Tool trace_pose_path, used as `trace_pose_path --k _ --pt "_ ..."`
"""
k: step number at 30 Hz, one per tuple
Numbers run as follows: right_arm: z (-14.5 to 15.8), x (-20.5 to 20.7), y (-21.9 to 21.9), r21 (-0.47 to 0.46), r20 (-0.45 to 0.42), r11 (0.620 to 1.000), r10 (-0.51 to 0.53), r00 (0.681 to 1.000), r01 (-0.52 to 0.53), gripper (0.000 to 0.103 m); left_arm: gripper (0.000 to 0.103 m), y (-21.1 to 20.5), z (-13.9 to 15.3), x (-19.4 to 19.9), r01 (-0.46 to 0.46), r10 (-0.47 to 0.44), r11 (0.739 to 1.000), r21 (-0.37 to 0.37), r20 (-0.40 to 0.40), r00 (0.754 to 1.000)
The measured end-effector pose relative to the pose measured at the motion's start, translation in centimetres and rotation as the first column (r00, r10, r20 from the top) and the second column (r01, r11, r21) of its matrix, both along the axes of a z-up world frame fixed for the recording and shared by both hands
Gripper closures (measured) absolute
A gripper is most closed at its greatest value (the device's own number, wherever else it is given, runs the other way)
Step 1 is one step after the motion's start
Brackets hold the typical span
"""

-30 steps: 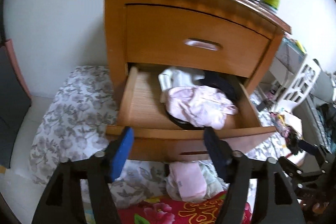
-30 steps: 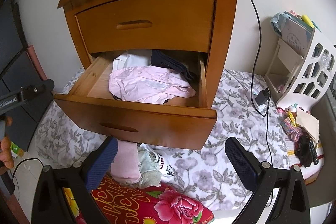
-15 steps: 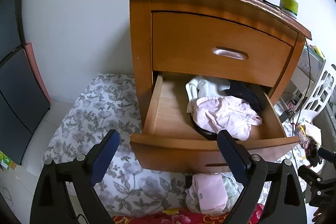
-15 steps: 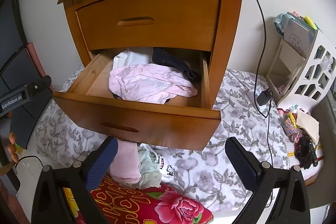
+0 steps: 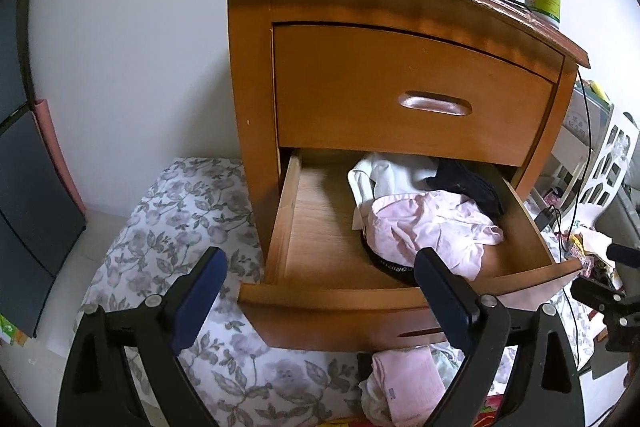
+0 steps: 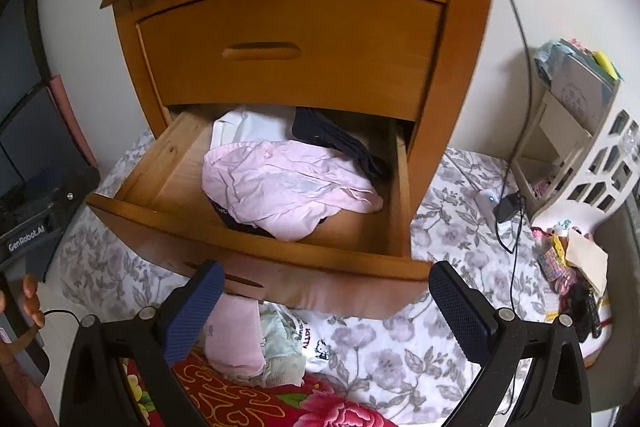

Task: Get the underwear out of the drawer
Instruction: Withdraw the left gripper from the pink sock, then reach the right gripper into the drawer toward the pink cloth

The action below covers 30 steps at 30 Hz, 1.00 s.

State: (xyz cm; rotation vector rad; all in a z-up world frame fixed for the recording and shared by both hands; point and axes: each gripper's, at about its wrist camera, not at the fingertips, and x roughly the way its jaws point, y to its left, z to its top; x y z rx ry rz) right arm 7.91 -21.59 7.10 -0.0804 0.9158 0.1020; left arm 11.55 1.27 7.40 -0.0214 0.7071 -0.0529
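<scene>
Right wrist view: looks down into the pulled-out lower drawer [image 6: 256, 263] of a wooden nightstand [image 6: 304, 43]; its upper drawer is closed.
Underwear: a crumpled pink garment [image 6: 288, 187] lies on top of the pile, in the middle to right of the drawer, with a black waistband [image 6: 224, 213] peeking out at its near edge.
Other cloth in drawer: a white piece [image 6: 248, 125] and a dark navy piece [image 6: 340, 143] sit at the far side, partly under the cabinet.
Right gripper [image 6: 326, 301]: jaws spread wide, nothing between them, hanging in front of the drawer's near face.
Left gripper [image 5: 320, 293]: also spread wide and empty, in front of the drawer's near left corner (seen in the left wrist view, where the pink garment [image 5: 432, 233] sits to the right).
Floor below: clothes already lie under the drawer front on a flowered cloth [image 6: 420, 359], among them a pink folded piece [image 6: 236, 335].
Step in hand: probably reaching in for the pink garment.
Doing it well: clear the drawer's near lip first, come down over a raised fold near the garment's middle, pinch only the top layer so the waistband piece below stays put, then lift straight up before pulling back.
</scene>
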Motion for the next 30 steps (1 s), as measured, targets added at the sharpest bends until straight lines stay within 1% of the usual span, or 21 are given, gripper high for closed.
trace_pose_path --k 2,4,6,9,12,15,17,21,23,25,26,28,30 --pt "0.2 0.8 0.4 -0.003 0.006 1.000 0.012 1.000 -0.012 0.000 0.008 0.2 -0.2 0.3 0.003 -0.003 1.000 -0.011 -0.004 1.000" --pt "0.3 1.6 0.7 -0.016 0.008 1.000 0.015 1.000 -0.015 0.000 0.008 0.7 -0.4 0.7 0.005 -0.006 0.999 -0.042 -0.013 1.000" --pt "0.4 2.6 1.2 -0.056 -0.009 0.998 -0.001 1.000 0.000 0.000 0.008 1.1 -0.5 0.9 0.004 -0.005 0.998 -0.068 -0.013 1.000" --pt "0.7 3.8 1.4 -0.038 -0.006 0.999 0.017 1.000 -0.017 0.000 0.008 1.5 -0.8 1.3 0.005 -0.007 0.996 -0.091 -0.015 1.000" --pt "1.2 5.1 1.2 -0.020 0.003 1.000 0.016 1.000 -0.016 0.000 0.008 1.7 -1.1 1.5 0.007 -0.009 0.995 -0.099 -0.018 1.000" --pt "1.6 6.3 1.4 -0.022 0.001 0.999 0.026 1.000 -0.025 0.000 0.008 1.9 -1.4 1.7 -0.016 0.014 0.995 -0.098 -0.026 1.000" --pt "1.6 7.1 1.7 -0.029 0.001 0.999 0.039 0.999 -0.039 0.000 0.008 2.0 -1.7 1.9 -0.025 0.022 0.996 -0.088 -0.033 0.999" --pt "1.0 8.8 2.5 -0.034 -0.016 0.997 0.074 0.997 -0.075 0.000 0.008 1.9 -2.2 2.2 -0.008 0.004 0.996 -0.089 -0.046 0.999" --pt "0.4 9.8 3.1 -0.032 -0.036 0.994 0.099 0.994 -0.100 0.002 0.008 1.9 -2.5 2.3 0.006 -0.012 0.995 -0.104 -0.055 0.998" --pt "-0.3 10.9 3.7 -0.020 -0.076 0.993 0.119 0.990 -0.121 0.004 0.008 2.0 -2.7 2.5 0.016 -0.023 0.993 -0.117 -0.064 0.998" --pt "-1.0 11.6 4.1 -0.011 -0.109 0.992 0.127 0.986 -0.129 0.006 0.008 2.0 -2.7 2.5 0.019 -0.027 0.993 -0.120 -0.066 0.997" --pt "-2.1 12.4 4.9 -0.002 -0.165 0.990 0.140 0.976 -0.142 0.008 0.008 2.0 -2.8 2.6 0.023 -0.031 0.993 -0.117 -0.065 0.997" --pt "-3.6 13.3 5.9 -0.016 -0.226 0.987 0.152 0.962 -0.159 0.008 0.008 2.0 -2.7 2.6 0.024 -0.032 0.993 -0.115 -0.065 0.997"
